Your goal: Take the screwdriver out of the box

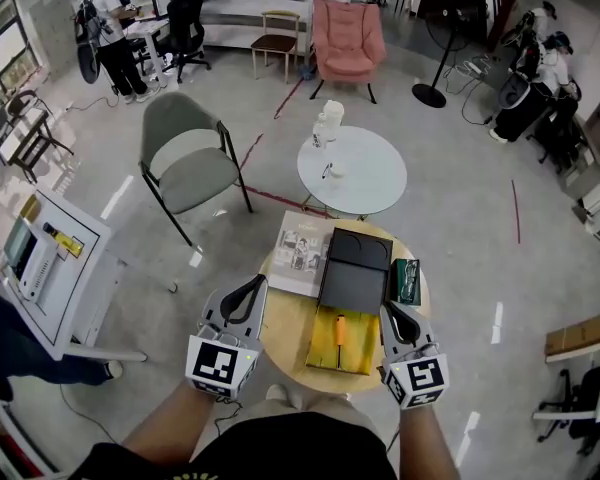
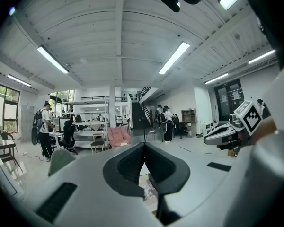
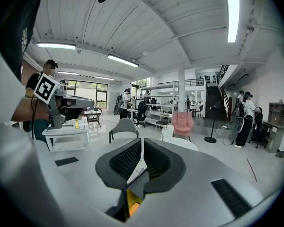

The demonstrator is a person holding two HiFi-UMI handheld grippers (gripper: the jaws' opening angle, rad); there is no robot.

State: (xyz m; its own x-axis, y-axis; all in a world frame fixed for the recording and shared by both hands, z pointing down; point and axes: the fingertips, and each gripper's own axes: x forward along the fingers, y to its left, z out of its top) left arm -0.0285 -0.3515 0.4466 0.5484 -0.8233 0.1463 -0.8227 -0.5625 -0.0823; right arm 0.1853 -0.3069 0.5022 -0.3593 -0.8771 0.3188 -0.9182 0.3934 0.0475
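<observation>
The left claw (image 1: 256,286) is closed and empty, and the right claw (image 1: 388,314), open just a crack, holds nothing near the yellow box (image 1: 323,354).

The pale grey left gripper (image 1: 250,290) and right gripper (image 1: 390,313) bear black ribbed pads (image 2: 130,164) and black-and-white marker cubes (image 1: 220,365). Clothing: black top (image 1: 280,458), khaki trousers (image 1: 310,413).

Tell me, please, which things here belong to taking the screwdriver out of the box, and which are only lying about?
For the job: orange screwdriver; open box; left gripper; right gripper.
Lying about: magazine; green packet; white round table; grey chair.
</observation>
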